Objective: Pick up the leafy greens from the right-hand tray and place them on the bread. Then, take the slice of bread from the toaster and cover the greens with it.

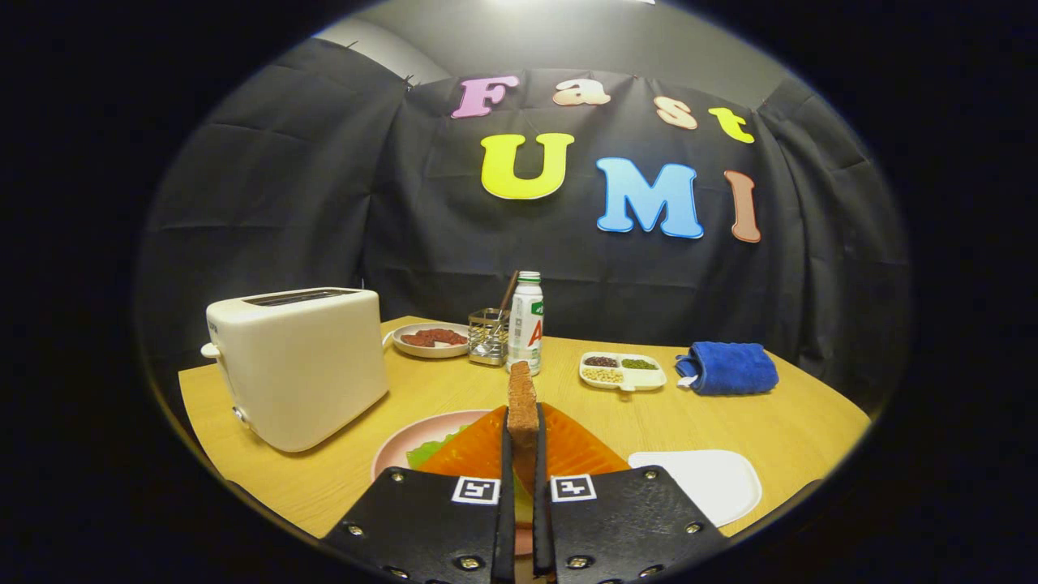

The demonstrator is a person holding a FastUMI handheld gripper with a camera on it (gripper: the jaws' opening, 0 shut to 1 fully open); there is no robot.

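A handheld tool (523, 454) looks forward over a wooden surface (811, 430). Its two fingers are drawn close and clamped on a slice of bread (522, 410), held upright on its edge so the brown crust faces the camera and rises just ahead of the fingertips. Gripping the slice by its flat faces keeps it steady and, by my judgement, lets it be tipped flat when it is set down.

Directly below the held slice sits a pink plate (397, 454). On it lie leafy greens (434, 448), showing pale green to the left of the fingers, with an orange layer (478, 450) over or beside them spreading to either side of the slice; whether bread lies under this stack cannot be told. The greens thus already rest on the plate, and the slice hangs above them, which fits the covering step of the task.

To the right of the fingers, close by, is a white tray (714, 478). To the left and a little ahead stands a cream toaster (300, 365). Well beyond the fingers are a small dish of red food (431, 339), a wire holder (489, 337), a white bottle (527, 323), a divided dish of beans (623, 371) and, further right, a folded blue cloth (730, 367).
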